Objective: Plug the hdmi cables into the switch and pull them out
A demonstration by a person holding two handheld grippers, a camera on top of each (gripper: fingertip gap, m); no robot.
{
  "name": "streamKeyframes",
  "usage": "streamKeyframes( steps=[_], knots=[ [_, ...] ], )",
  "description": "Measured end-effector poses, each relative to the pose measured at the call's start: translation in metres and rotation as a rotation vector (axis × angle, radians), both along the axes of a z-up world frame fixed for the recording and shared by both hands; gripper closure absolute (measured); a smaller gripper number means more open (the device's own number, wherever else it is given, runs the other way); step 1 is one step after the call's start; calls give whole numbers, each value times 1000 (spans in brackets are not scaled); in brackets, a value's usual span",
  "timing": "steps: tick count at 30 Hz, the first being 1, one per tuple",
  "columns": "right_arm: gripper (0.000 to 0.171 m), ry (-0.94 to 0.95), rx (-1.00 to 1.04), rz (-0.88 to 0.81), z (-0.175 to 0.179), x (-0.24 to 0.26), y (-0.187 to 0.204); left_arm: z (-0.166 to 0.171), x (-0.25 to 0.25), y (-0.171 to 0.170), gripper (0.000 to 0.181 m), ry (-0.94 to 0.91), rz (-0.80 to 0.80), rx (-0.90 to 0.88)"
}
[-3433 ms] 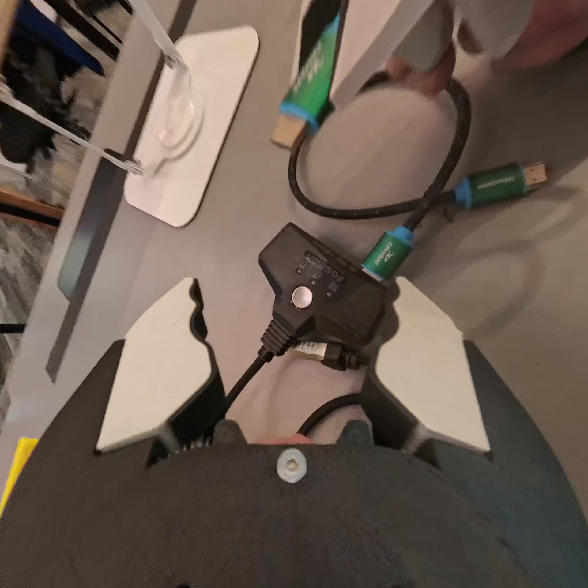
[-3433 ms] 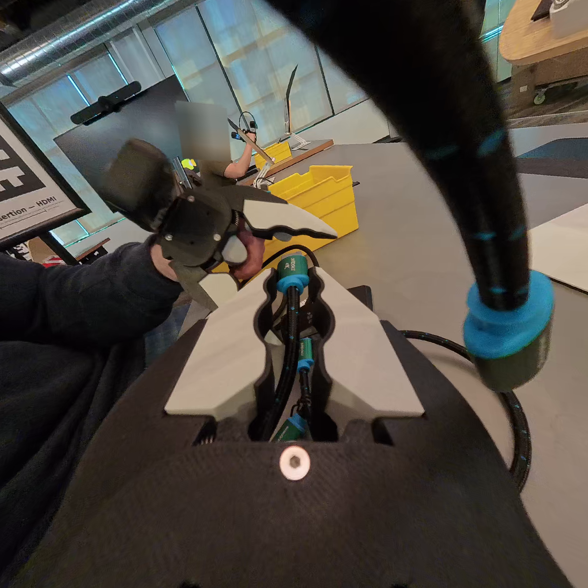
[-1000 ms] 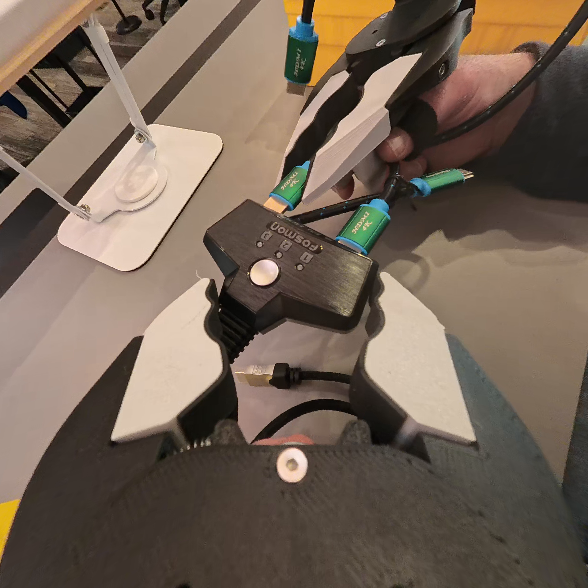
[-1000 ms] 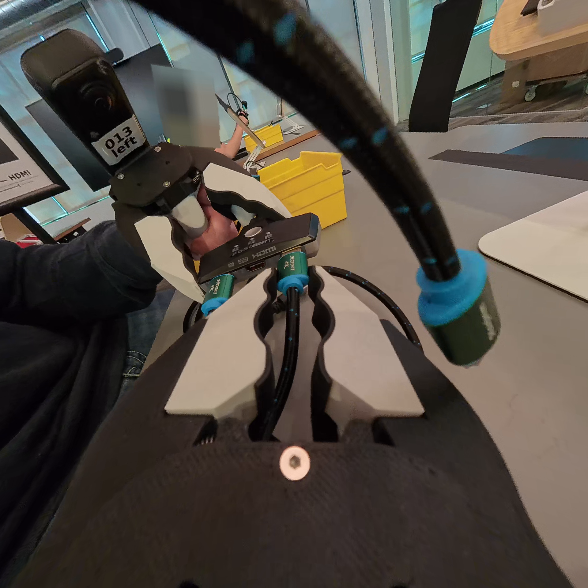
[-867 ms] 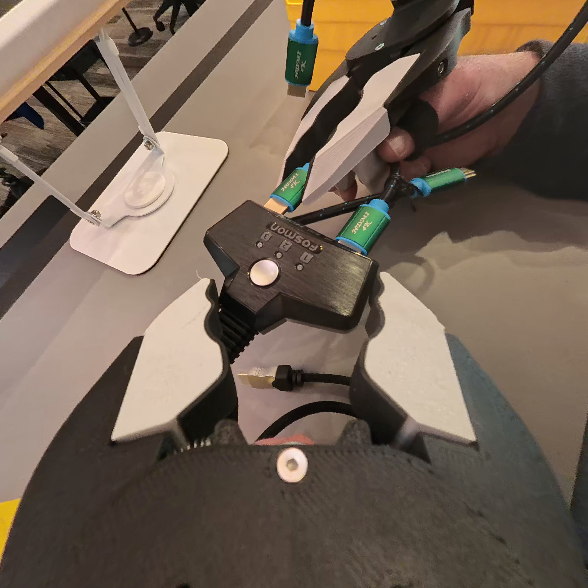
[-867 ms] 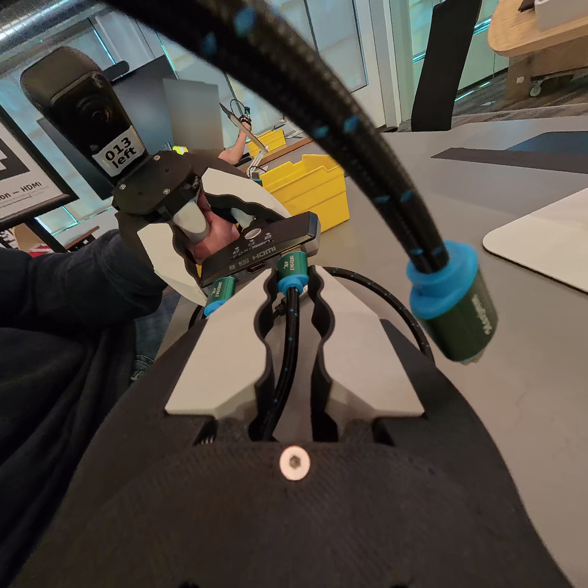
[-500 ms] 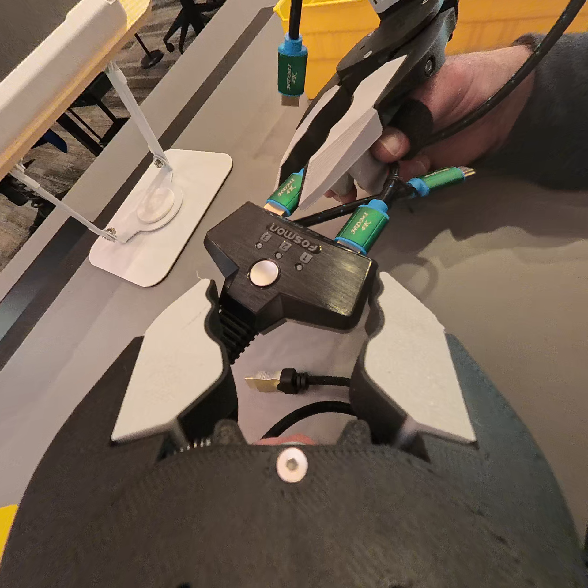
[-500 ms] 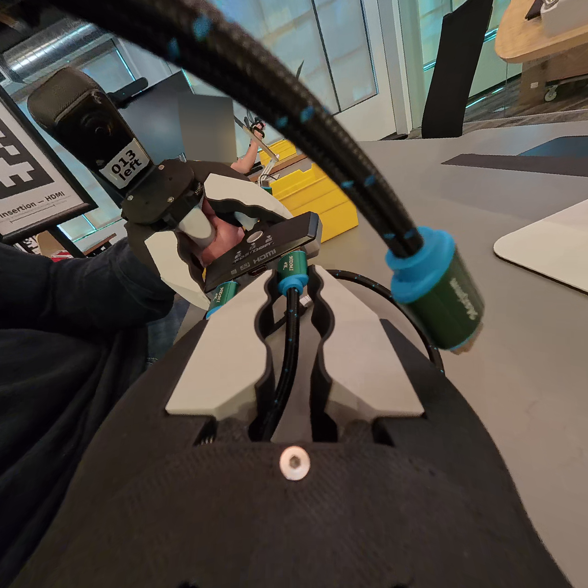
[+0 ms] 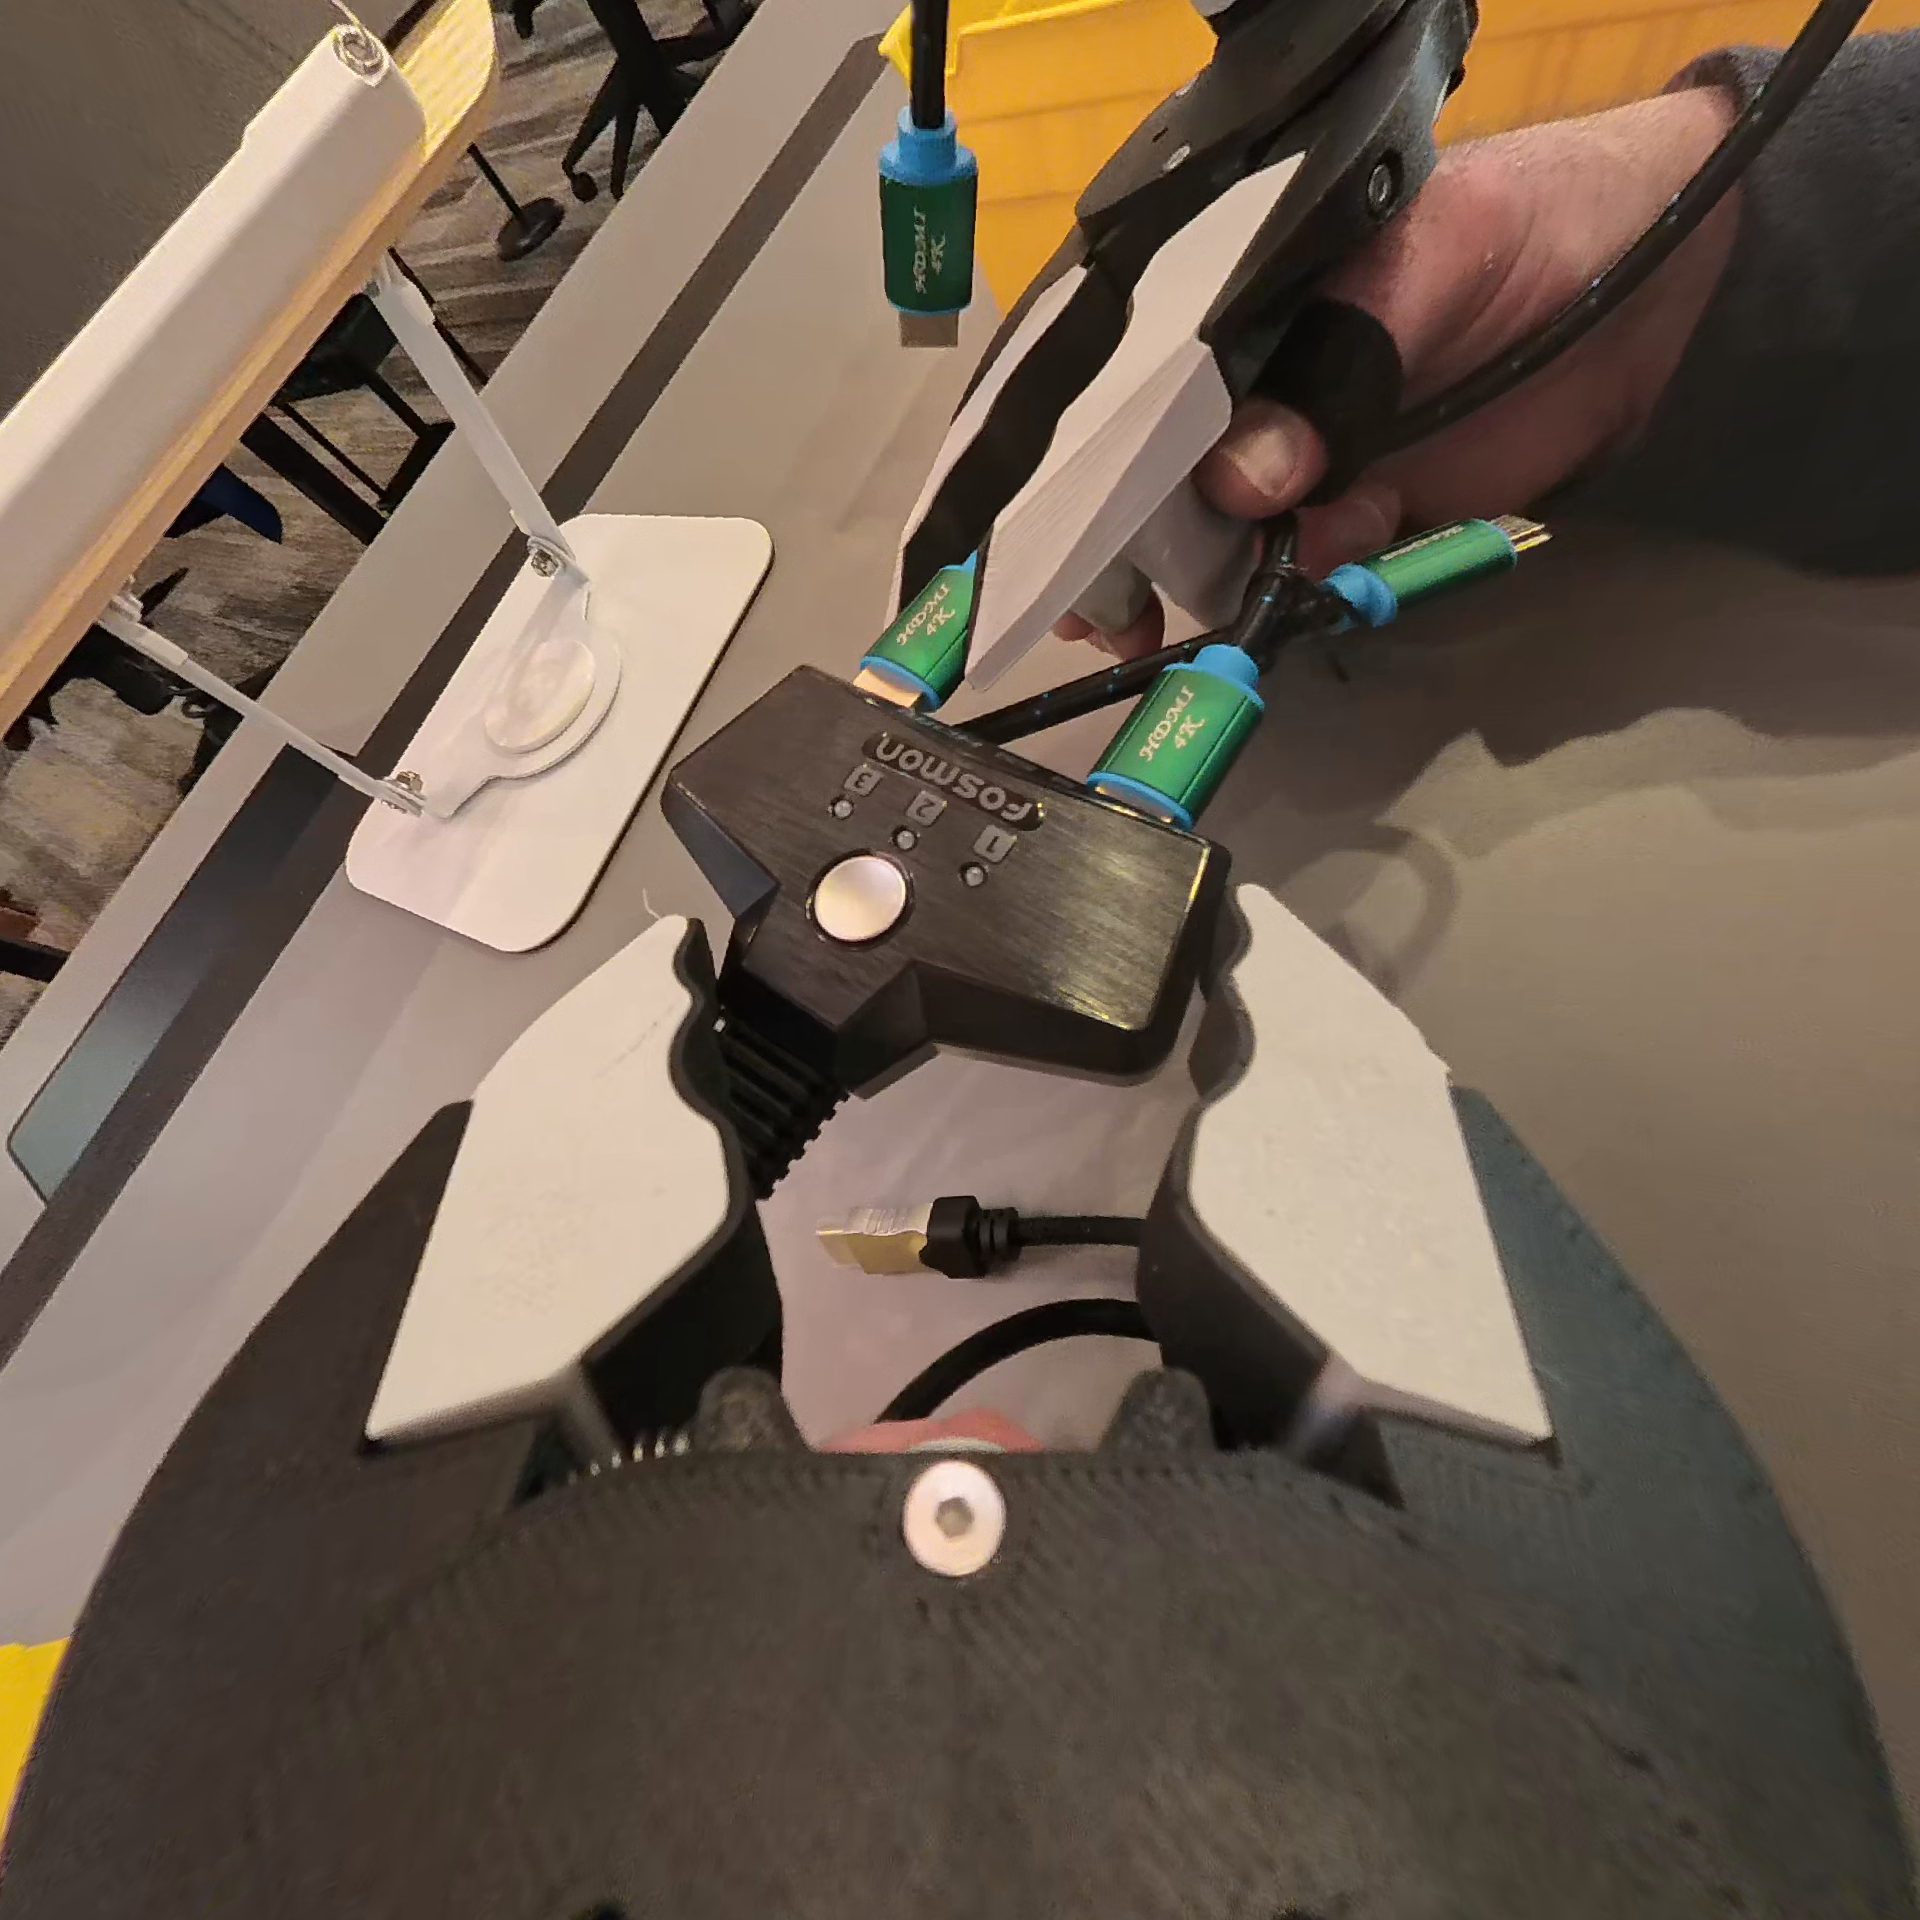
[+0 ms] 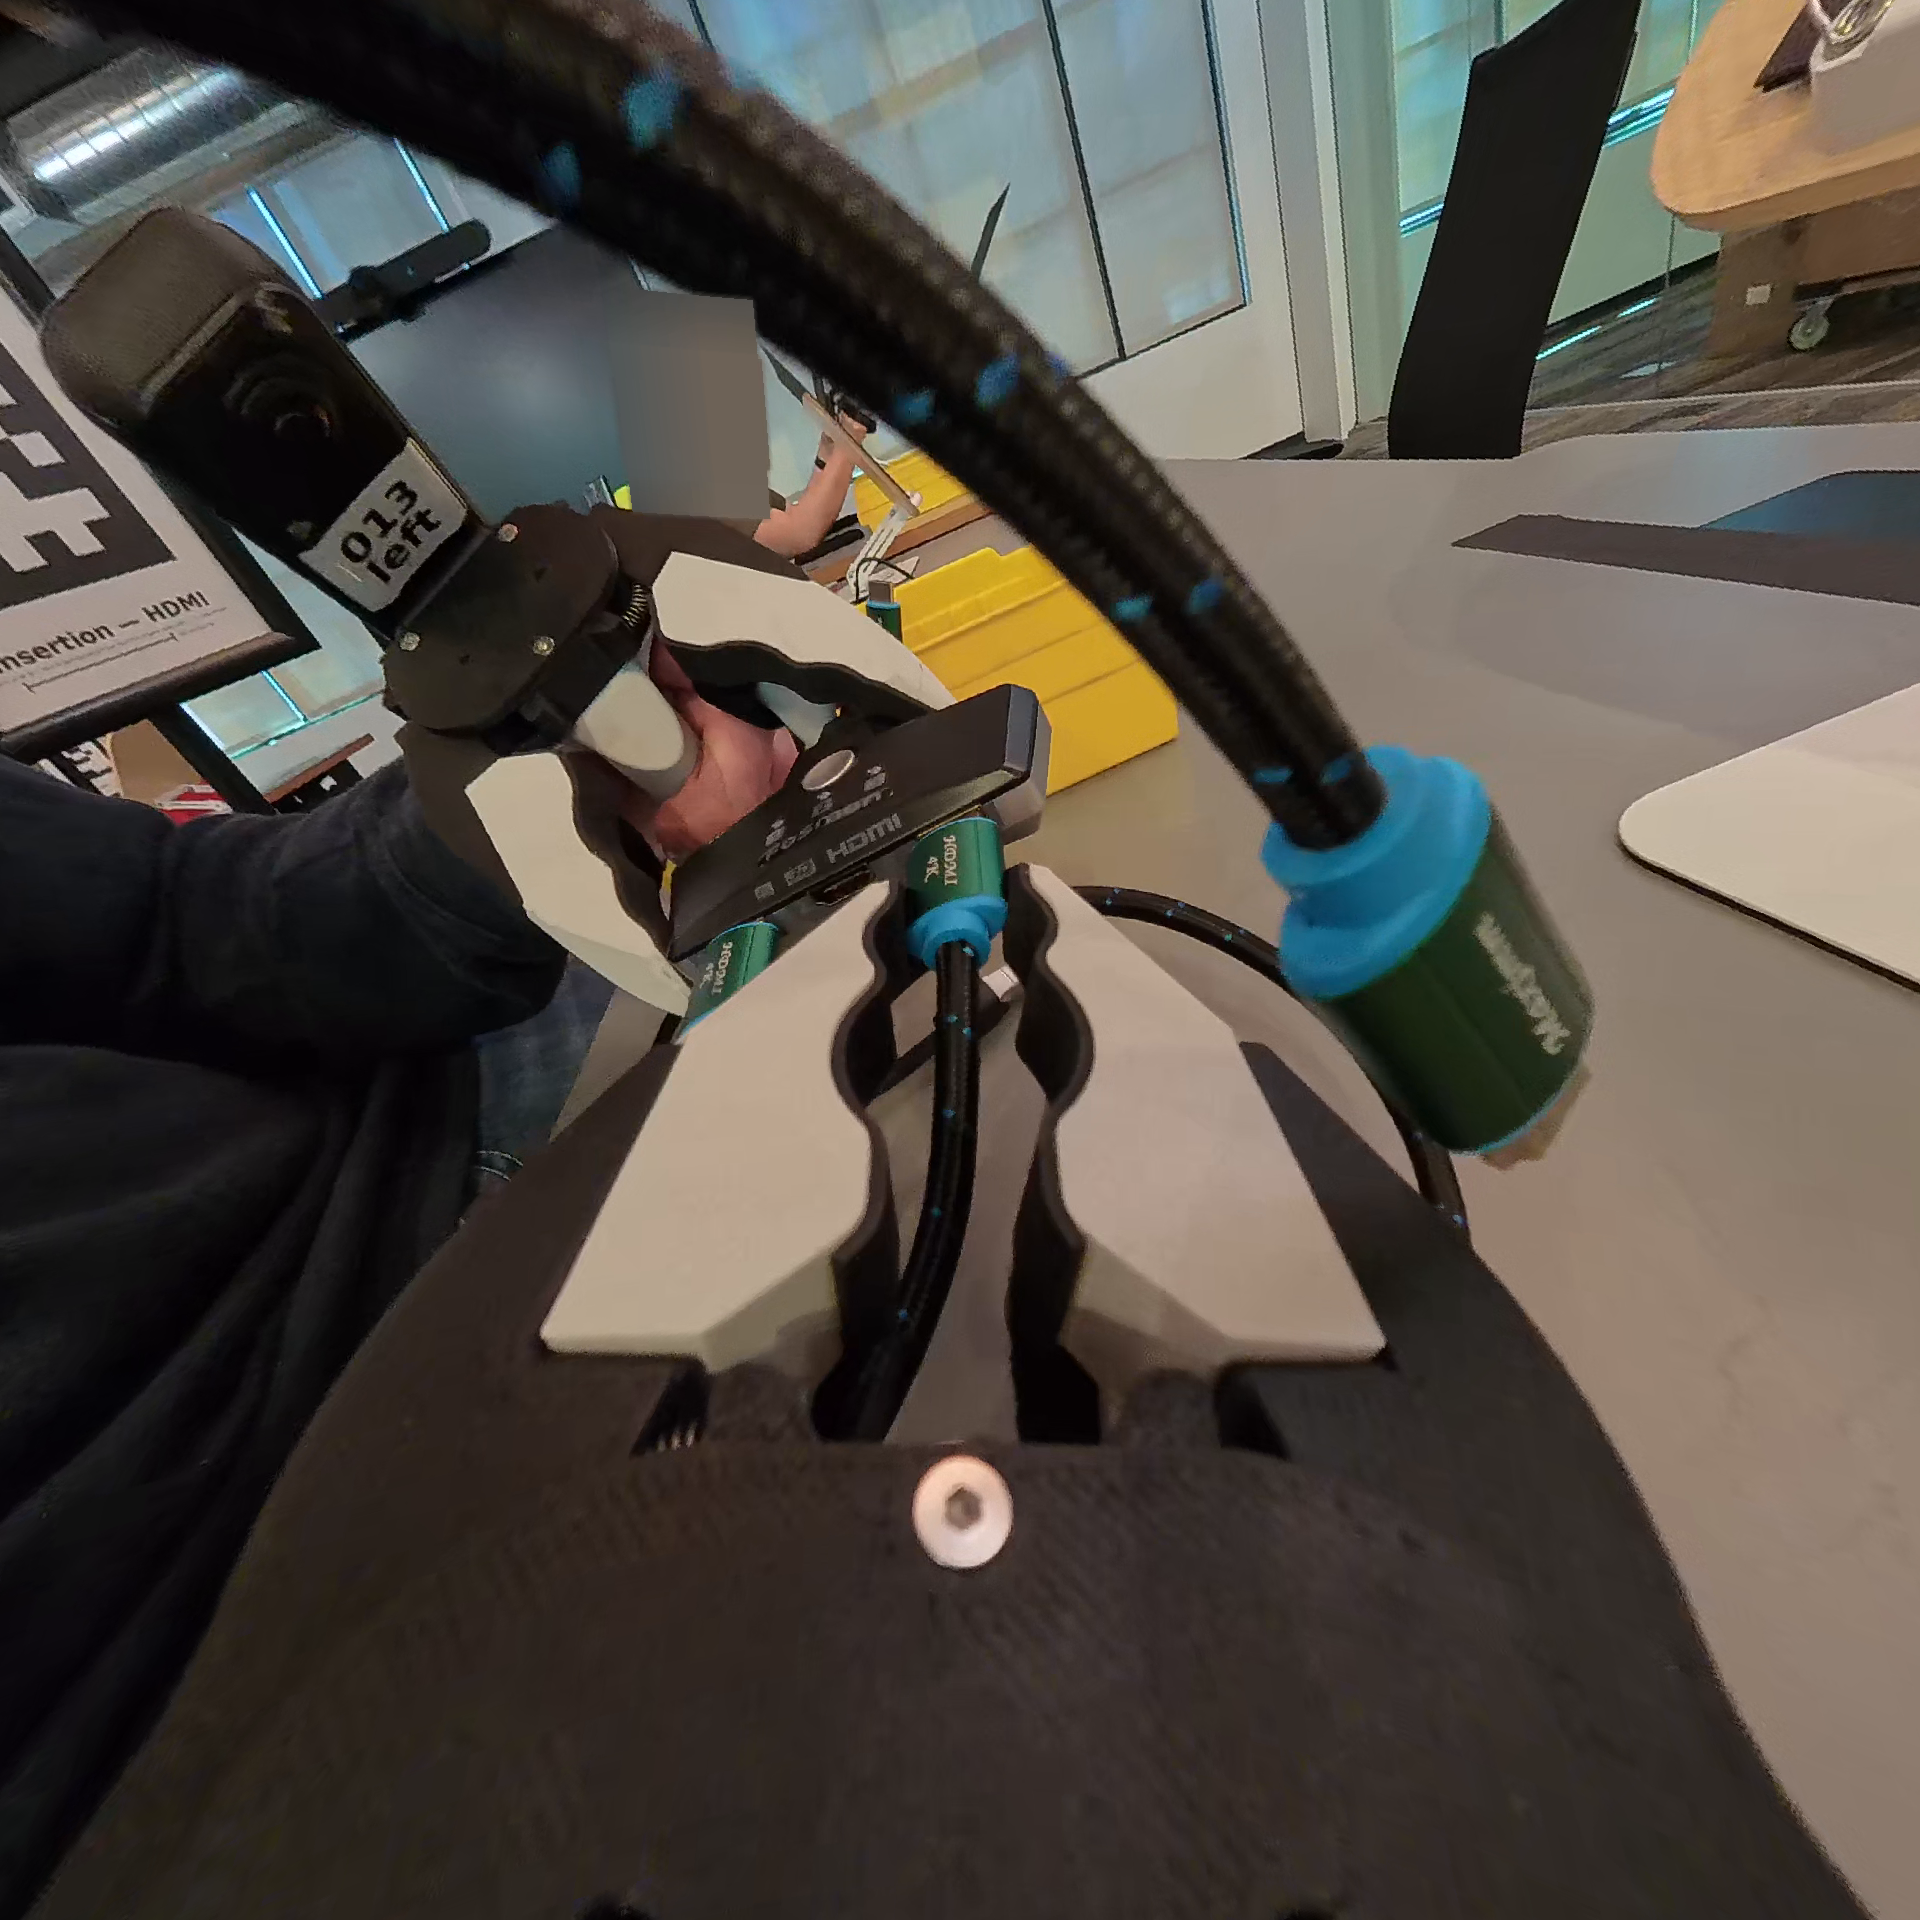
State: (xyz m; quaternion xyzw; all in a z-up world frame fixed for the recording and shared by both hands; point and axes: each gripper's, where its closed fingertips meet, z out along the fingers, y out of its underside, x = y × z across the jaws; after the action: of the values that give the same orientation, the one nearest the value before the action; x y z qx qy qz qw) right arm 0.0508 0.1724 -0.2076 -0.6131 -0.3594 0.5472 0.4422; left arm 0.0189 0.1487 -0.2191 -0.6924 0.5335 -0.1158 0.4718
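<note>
On the far left of the left wrist view, a white stand base (image 9: 582, 717) sits on the grey table (image 9: 1558, 935), with a yellow bin (image 9: 1091, 156) at the top edge. Moving right, a loose green plug (image 9: 928, 244) hangs in the air on its braided cable, touching nothing. Below it, the black switch (image 9: 966, 883) is pinched at its narrow rear between the white fingers of the left gripper (image 9: 956, 987), which is closed on it and holds it clear of the table. A second green connector (image 9: 920, 649) meets the switch's leftmost port with some gold metal showing, so it looks only partly seated. The right gripper (image 9: 940, 634) is clamped narrowly on that plug's cable just behind its blue collar, as the right wrist view confirms (image 10: 956, 914). Further right, a third connector (image 9: 1179, 743) appears fully seated in another port. Another green plug (image 9: 1439, 561) juts out below the person's hand (image 9: 1507, 312).

Judging by this, one cable is in, one is going in, the middle port is empty, and all the pulling out remains.
</note>
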Motion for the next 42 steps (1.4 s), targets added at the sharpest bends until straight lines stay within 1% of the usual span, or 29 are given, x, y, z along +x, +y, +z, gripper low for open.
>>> streamKeyframes(
  steps=[4, 5, 8, 11, 13, 17, 22, 25, 27, 29, 30, 34, 36, 42],
  knots=[
    [155, -5, 8, 1, 0, -1, -1, 2, 0, -1, 93, 24, -6, 19],
    [155, -9, 10, -1, 0, -2, -1, 2, 2, -5, 98, 30, -25, 26],
    [156, -35, 25, -8, -3, -2, 0, -5, 0, -2, 98, 131, -4, 68],
    [156, -16, 24, -5, 1, -1, -1, 0, 1, -2, 98, 93, -12, 59],
    [156, -27, 30, -6, 0, -2, -2, -2, 1, -2, 98, 121, -5, 68],
    [156, -28, 30, -5, -1, -2, -2, -3, 0, -2, 98, 100, -8, 52],
    [155, 3, 32, 2, 4, -1, -2, 2, 2, -3, 98, 81, -15, 68],
    [155, 0, 50, -7, 5, -1, -2, 1, 1, -2, 97, 105, -13, 68],
    [155, 25, 59, -9, 10, 0, -3, 7, 1, -1, 97, 86, -20, 86],
    [155, 34, 64, -14, 13, 1, -2, 11, 2, -1, 96, 73, -19, 79],
    [156, 27, 70, -13, 12, 0, -3, 9, 1, 0, 95, 96, -17, 72],
    [156, 17, 97, -6, 13, -2, -7, 3, 2, 1, 87, 118, -6, 29],
    [156, -2, 116, 2, 11, -5, -10, -2, 3, 1, 81, 142, -1, -2],
    [156, -11, 133, -6, 11, -6, -10, -3, 4, 1, 81, 150, -2, -9]
  ],
)
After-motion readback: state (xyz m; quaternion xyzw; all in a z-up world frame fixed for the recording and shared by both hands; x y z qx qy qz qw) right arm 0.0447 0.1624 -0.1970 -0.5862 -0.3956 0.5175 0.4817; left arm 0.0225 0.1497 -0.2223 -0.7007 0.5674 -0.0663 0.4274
